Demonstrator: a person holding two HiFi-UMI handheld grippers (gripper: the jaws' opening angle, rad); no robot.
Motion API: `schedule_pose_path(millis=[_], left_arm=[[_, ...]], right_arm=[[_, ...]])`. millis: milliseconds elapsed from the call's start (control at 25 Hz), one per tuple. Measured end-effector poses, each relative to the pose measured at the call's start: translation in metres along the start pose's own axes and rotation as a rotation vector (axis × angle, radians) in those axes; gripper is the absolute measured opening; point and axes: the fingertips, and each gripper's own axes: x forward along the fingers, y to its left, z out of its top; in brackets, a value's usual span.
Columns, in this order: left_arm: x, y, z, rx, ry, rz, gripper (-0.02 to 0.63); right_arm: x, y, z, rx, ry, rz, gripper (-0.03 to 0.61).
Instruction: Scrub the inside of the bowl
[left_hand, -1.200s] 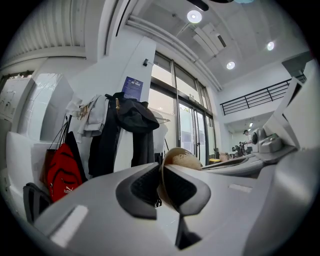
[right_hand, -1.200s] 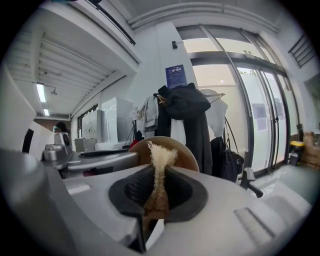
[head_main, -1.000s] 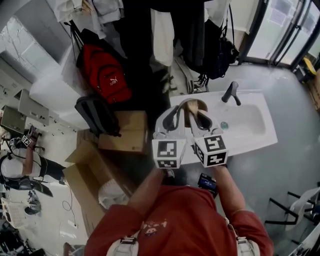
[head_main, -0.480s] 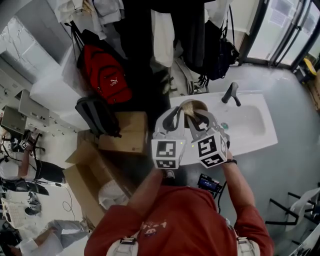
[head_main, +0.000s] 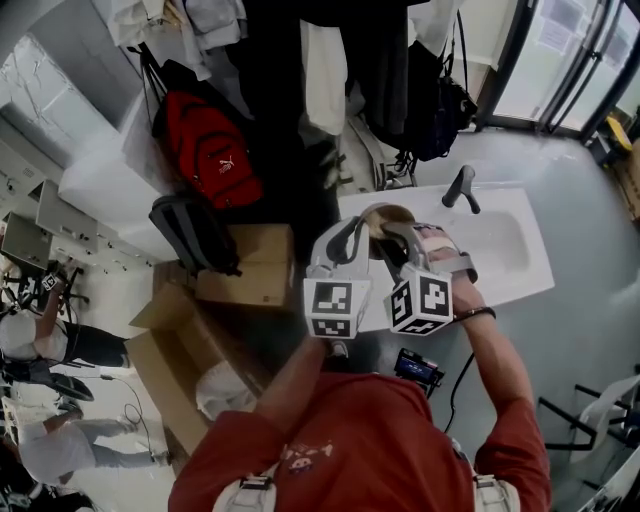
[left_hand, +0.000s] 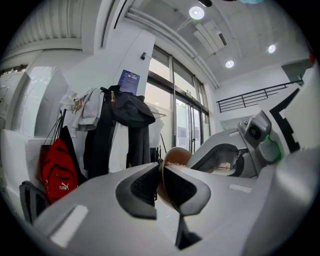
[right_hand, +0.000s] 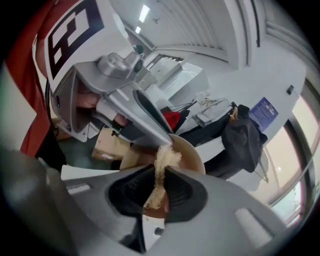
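bowl (head_main: 390, 214) is over the left end of the sink (head_main: 505, 255), left of the faucet (head_main: 461, 187). left gripper (head_main: 366, 222) is clamped on its rim, thin wall edge-on between the pads. right gripper (head_main: 396, 243) is closed on a beige fibrous scrubber (right_hand: 161, 167), top end poking inside the bowl. head view places both over the sink, but the scrubber can't be made out there. right gripper view shows the scrubber and bowl interior, left gripper view only the rim pinch

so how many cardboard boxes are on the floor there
2. A closed cardboard box sits beside the dark bag. An open cardboard box lies to the left of the person. More may be hidden behind the person.
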Motion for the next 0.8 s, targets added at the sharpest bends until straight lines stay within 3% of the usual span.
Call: schedule_pose_path(millis=[640, 800], left_arm=[[0.003, -0.011, 0.005, 0.011, 0.013, -0.026, 0.035], [0.002, -0.011, 0.008, 0.012, 0.009, -0.021, 0.035]], right_arm=[[-0.006, 0.015, -0.007, -0.603, 0.083, 0.078, 0.051], [-0.007, 0.014, -0.004, -0.611, 0.076, 0.084, 0.051]])
